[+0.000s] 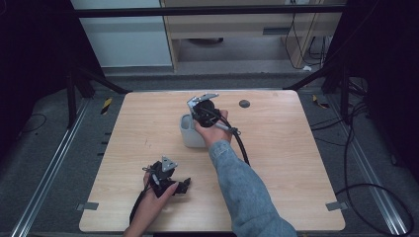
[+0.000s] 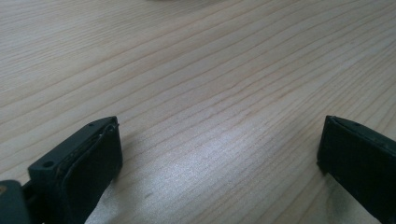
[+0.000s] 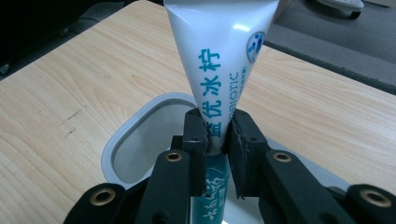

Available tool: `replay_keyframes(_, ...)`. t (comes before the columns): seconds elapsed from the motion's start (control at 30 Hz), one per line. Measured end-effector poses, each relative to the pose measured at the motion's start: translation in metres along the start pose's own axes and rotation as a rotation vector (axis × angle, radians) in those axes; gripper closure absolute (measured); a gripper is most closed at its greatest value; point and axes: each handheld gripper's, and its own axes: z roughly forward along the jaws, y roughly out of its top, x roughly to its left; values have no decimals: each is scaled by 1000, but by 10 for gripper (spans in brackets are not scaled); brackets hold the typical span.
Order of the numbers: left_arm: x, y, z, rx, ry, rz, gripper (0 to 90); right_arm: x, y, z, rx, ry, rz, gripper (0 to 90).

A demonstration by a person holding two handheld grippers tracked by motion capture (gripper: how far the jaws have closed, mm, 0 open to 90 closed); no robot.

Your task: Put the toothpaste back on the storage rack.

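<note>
Fingers (image 3: 196, 140) of the right gripper (image 3: 217, 135) are pinched on a white tube (image 3: 219, 51), held above the grey cup (image 3: 140, 121) at mid-table. Its lower end is probably inside already; it should be lowered straight before release. The left gripper (image 2: 219, 154) is spread, empty, near left.

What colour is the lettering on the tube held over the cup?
Teal lettering on the white tube, clearest in the right gripper view.

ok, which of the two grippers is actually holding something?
The right gripper: its jaws are clamped on a white tube over the grey cup. The left gripper rests open near the table's front edge, nothing between its jaws.
</note>
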Motion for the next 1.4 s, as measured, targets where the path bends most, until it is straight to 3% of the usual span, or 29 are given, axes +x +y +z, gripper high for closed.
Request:
replay_keyframes(0.4,0,0,0,0,0,0,0,-1,1,-1,-3,9,9,743)
replay_keyframes(0.9,0,0,0,1,0,1,0,1,0,-11,-6,-2,-17,697)
replay_keyframes(1.4,0,0,0,1,0,1,0,-1,-3,-33,-21,-8,-24,691)
